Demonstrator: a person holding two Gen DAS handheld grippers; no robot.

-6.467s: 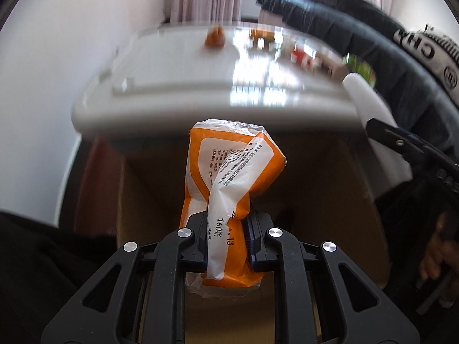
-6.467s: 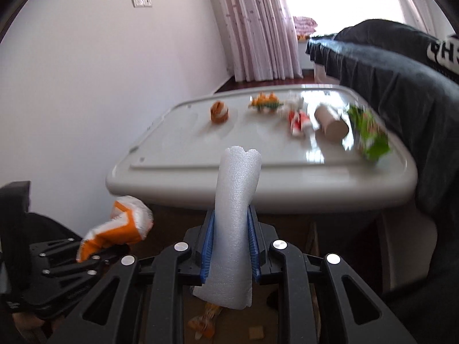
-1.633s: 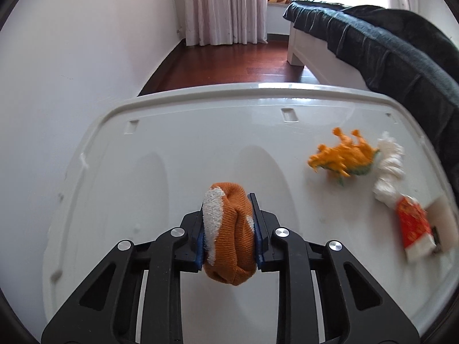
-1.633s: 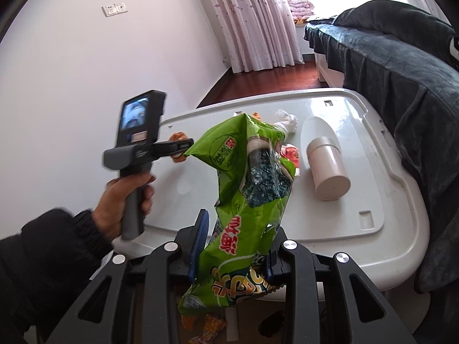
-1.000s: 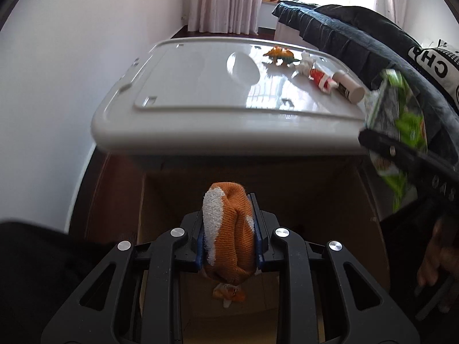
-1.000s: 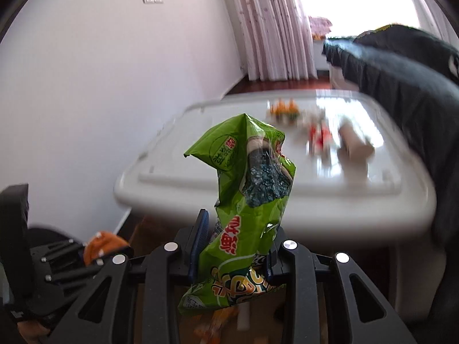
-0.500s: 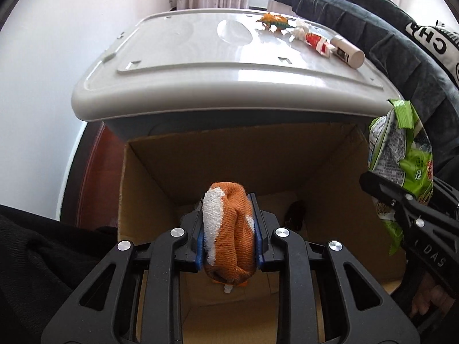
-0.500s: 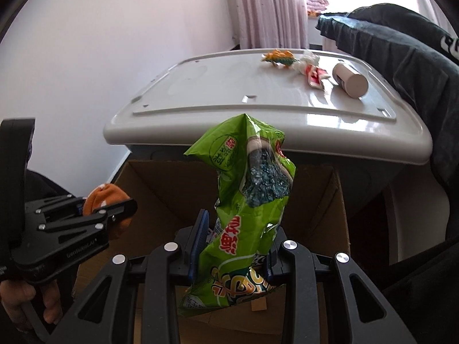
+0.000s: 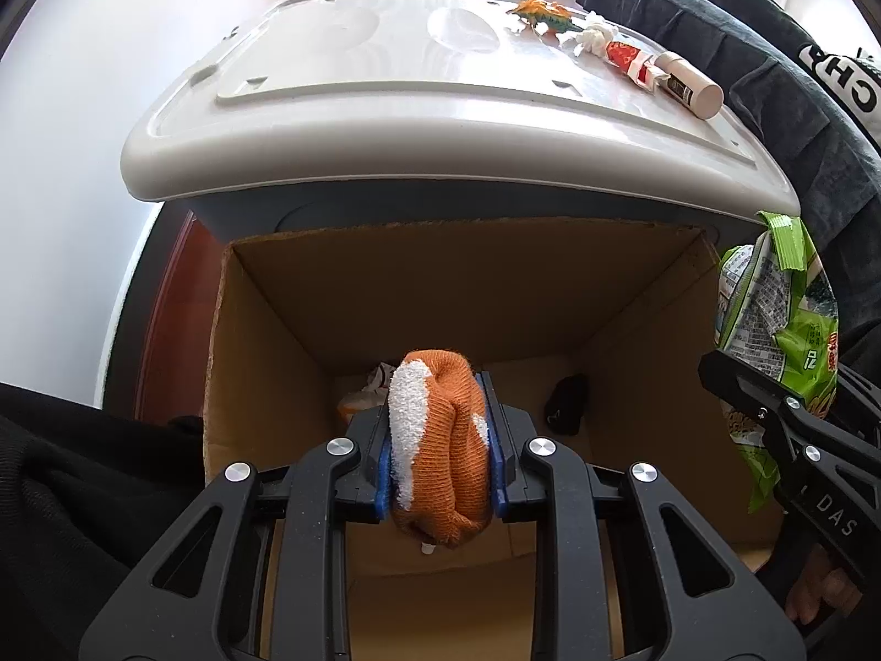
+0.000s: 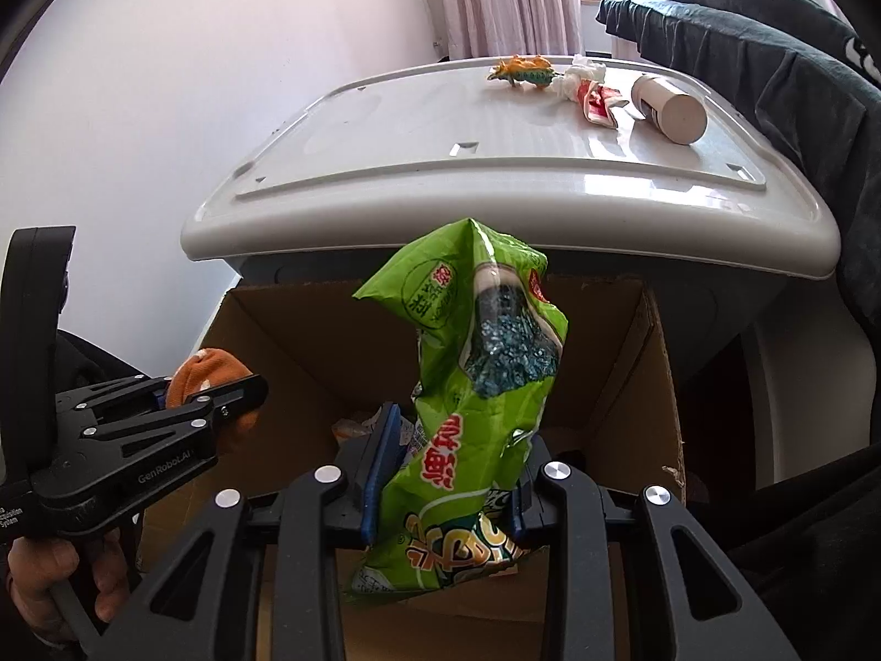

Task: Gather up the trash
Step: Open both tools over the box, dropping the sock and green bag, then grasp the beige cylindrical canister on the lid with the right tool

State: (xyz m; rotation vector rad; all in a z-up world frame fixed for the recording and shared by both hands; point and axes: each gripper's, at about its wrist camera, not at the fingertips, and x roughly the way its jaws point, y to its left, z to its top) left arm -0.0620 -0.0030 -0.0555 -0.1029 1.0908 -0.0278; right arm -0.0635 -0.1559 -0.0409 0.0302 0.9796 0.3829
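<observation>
My left gripper [image 9: 440, 440] is shut on an orange and white knitted sock [image 9: 438, 446] and hangs over the open cardboard box [image 9: 264, 341]. In the right wrist view the same gripper [image 10: 220, 391] shows at the left with the sock [image 10: 206, 366]. My right gripper [image 10: 449, 468] is shut on a crumpled green snack bag [image 10: 479, 396], also above the box [image 10: 655, 363]. That bag [image 9: 782, 325] appears at the right edge of the left wrist view. Trash lies in the bottom of the box: an orange wrapper [image 9: 358, 405] and a dark item [image 9: 567, 405].
A white lidded bin [image 10: 495, 165] stands behind the box. On its lid lie a toy dinosaur [image 10: 520, 72], a white and red wrapper [image 10: 594, 93] and a beige cylinder [image 10: 669, 107]. A dark blanket [image 10: 771, 55] hangs at the right. A white wall is at the left.
Both grippers have sunk toward the box and tilted down, so its inside shows more fully. Each still grips the same item as a second ago.
</observation>
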